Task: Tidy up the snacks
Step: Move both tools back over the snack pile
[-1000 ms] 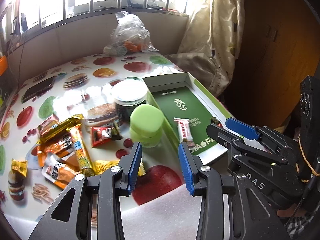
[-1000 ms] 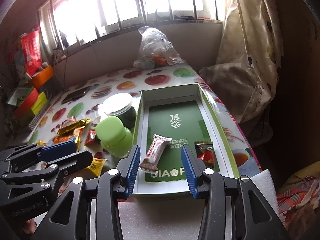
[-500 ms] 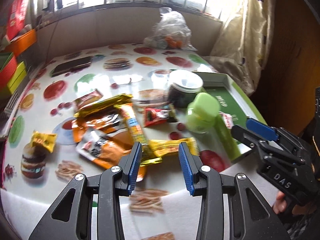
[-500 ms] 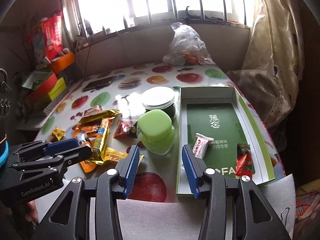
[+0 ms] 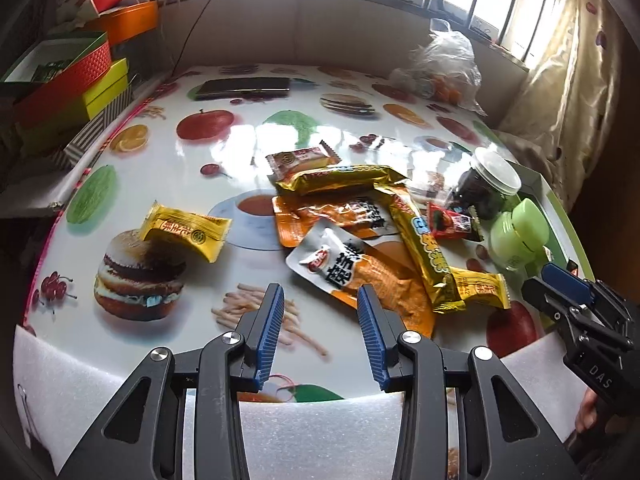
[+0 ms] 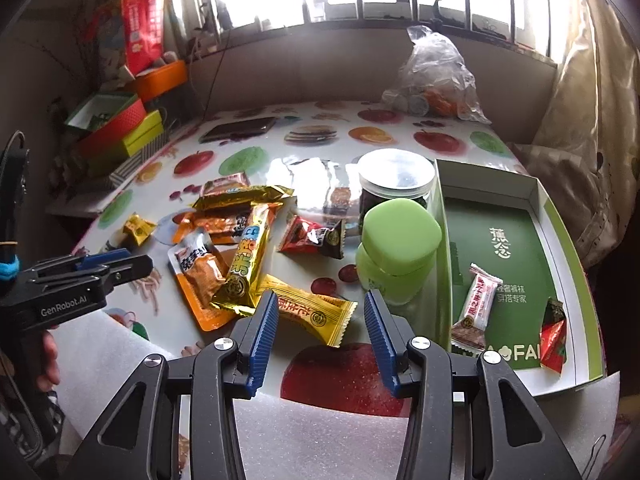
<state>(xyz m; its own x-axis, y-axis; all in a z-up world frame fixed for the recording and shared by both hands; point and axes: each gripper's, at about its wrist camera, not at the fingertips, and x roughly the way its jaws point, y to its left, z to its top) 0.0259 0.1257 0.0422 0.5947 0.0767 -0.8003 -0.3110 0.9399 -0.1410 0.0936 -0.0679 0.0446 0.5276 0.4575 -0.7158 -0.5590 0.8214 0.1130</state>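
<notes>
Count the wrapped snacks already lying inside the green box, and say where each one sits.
2. A white-and-red bar lies near the front of the green box, left of centre; a red packet sits in its front right corner. None seem hidden.

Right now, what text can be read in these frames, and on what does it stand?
"GenRobot.AI": side of the left gripper.
"DAS": body of the right gripper.
"蕉念": floor of the green box.
"魔芋爽": white and orange pouch.
Other wrappers: too blurred.

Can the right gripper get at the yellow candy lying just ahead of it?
Probably yes: the right gripper is open and empty, and the yellow candy lies flat just before its fingertips with nothing on top.
</notes>
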